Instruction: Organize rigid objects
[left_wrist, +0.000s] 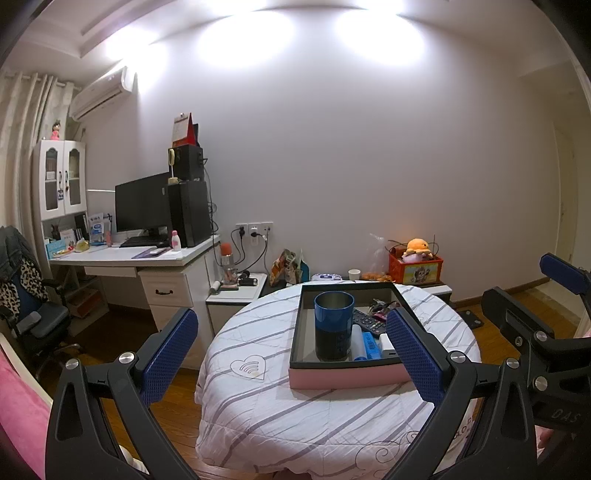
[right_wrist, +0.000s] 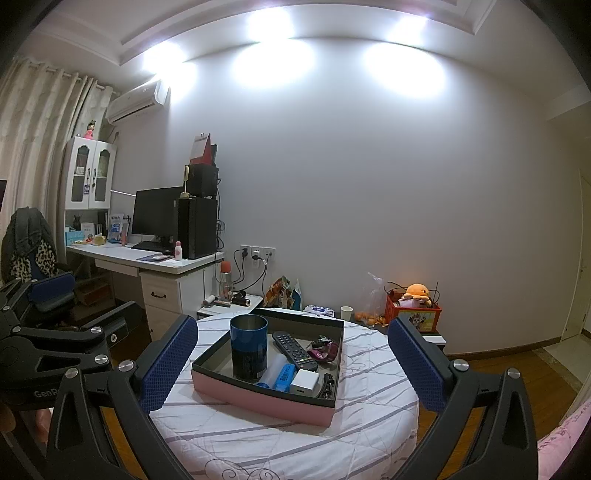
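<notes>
Round quilted table (right_wrist: 258, 435), pink tray (right_wrist: 266, 400) beyond both grippers' spread fingers (right_wrist: 168, 363).

Both wrist views toward shared tray (left_wrist: 343, 380)

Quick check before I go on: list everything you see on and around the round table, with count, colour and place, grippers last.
Tray: 1, pink walls, dark rim, on the round table.
Cup: 1, blue over black, upright in the tray's left part.
Remote: 1, black, lying in the tray right of the cup.
Tube: 1, white with blue cap, in the tray near the front.
Blue box: 1, beside the tube.
White adapter: 1, right of the blue box.
Table: 1, striped white cloth.
Plush toy: 1, orange, in a red box behind the table.
Left gripper: open, empty.
Right gripper: open, empty.
</notes>
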